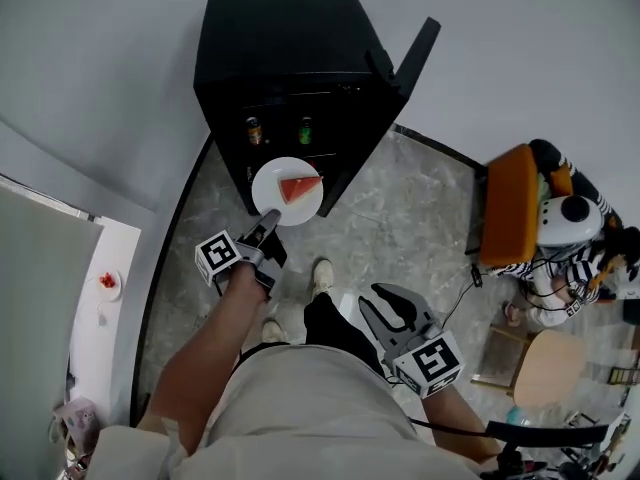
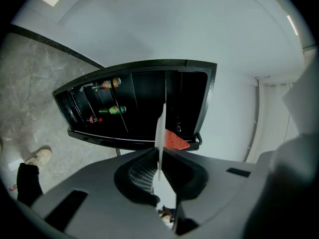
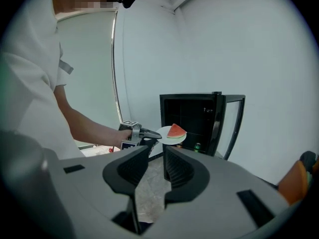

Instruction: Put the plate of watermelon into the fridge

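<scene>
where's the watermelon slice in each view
Head view: watermelon slice just above centre, on the white plate.
Left gripper view: slice a little right of and below centre, beside the edge-on plate.
Right gripper view: slice near centre, on the plate.
Shared landmark: the open black fridge just behind the slice in all three.

even, bright, soft light; faint shadows. strong fisheye bend and dark corners in both gripper views. fridge (image 1: 290, 63) interior stays dim.
</scene>
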A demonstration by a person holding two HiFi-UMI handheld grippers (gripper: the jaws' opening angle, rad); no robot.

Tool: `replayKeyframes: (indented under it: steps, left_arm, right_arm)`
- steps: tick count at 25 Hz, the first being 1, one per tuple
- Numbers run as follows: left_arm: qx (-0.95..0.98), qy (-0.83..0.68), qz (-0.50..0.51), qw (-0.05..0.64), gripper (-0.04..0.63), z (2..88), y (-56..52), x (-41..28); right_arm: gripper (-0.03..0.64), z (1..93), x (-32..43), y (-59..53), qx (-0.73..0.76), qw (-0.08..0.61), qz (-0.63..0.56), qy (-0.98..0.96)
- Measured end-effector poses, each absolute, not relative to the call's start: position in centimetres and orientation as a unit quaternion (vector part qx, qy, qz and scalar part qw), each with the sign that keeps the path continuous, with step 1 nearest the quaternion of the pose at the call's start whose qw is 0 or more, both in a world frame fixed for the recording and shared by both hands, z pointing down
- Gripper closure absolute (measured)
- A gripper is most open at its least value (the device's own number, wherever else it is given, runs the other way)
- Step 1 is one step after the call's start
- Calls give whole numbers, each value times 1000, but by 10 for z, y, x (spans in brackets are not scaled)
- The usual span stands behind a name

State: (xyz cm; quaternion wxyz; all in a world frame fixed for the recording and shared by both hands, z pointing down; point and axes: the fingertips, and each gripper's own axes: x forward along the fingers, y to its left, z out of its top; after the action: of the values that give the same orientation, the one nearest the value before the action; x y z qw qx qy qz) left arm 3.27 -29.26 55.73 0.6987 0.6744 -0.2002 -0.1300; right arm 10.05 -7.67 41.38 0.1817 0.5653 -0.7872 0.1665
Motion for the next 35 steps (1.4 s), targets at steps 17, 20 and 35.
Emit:
replayKeyframes:
  steps: [17, 20, 35]
  left_arm:
    - [647, -284, -155, 691, 569, 645, -445, 163]
    - [640, -294, -156, 692, 569, 657, -464, 176]
    - [624, -343, -116, 692, 568, 703, -512, 201]
  right_arm:
    - [500, 436, 264, -155, 552, 212, 217, -777]
    - [500, 440, 283, -161, 559, 214, 222, -770]
    - [500, 458, 307, -187, 557, 219, 243, -763]
